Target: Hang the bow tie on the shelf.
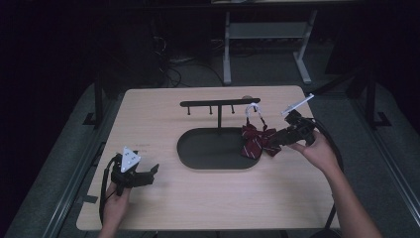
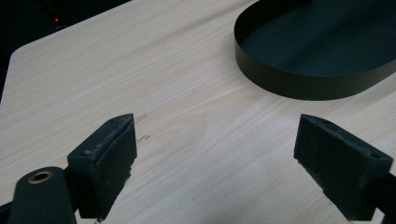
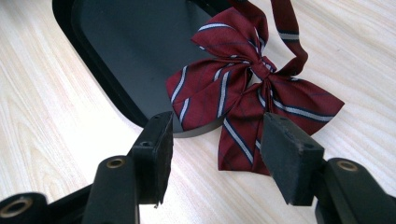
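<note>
The striped maroon bow tie [image 1: 258,139] hung by its white strap from the right end of the black hook rack [image 1: 220,103], its lower wings draped over the right rim of the oval black tray [image 1: 195,156] near the middle of the table [image 1: 163,203]. In the right gripper view the bow tie [image 3: 254,100] lay half on the tray [image 3: 116,51] and half on the bare wood, with its neck band running up out of the picture.

The right claw [image 1: 275,141] sat just beside the bow, toward the table's right edge. Its jaws stood fairly wide, one on each side of the lower wings, and the pads did not appear to press on the cloth. The left claw [image 1: 148,173] rested near the front left corner, jaws wide with nothing between them, pointing toward the tray.

The step in hand looked like a grasp or release at the bow while it hung from the hook. To do it well, the right claw would best take the knot or the thick middle of the wings rather than a loose tip, which could slip out. Any lift should go gently upward and off the end of the rack, so the strap clears its hook without tipping the stand.
</note>
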`<action>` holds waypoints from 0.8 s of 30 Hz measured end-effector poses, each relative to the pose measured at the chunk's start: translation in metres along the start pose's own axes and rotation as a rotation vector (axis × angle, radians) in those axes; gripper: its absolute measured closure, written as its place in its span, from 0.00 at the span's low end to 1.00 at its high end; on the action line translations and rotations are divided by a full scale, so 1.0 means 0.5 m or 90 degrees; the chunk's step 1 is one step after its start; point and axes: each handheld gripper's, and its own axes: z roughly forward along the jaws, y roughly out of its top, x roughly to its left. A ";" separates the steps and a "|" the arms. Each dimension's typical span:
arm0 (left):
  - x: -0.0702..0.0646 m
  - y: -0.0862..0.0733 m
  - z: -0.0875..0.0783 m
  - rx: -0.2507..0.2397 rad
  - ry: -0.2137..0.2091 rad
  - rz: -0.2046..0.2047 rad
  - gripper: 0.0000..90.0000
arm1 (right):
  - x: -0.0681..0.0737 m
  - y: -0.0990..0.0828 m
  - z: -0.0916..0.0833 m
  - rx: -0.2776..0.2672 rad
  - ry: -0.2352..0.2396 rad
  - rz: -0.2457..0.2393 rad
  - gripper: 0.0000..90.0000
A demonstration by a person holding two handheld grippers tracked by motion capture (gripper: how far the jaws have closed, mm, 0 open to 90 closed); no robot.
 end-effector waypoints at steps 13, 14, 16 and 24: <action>0.000 0.000 -0.001 0.000 0.000 0.003 0.15 | 0.004 -0.020 0.005 -0.002 0.005 0.001 0.48; 0.000 0.000 -0.001 0.000 0.000 0.002 0.15 | 0.004 -0.022 0.005 -0.002 0.005 0.005 0.48; 0.000 0.000 -0.001 0.000 0.000 0.002 0.15 | 0.002 -0.026 0.006 0.000 0.007 0.005 0.48; 0.000 0.000 0.000 0.001 -0.001 0.003 0.15 | 0.003 -0.048 0.005 -0.010 0.009 0.010 0.48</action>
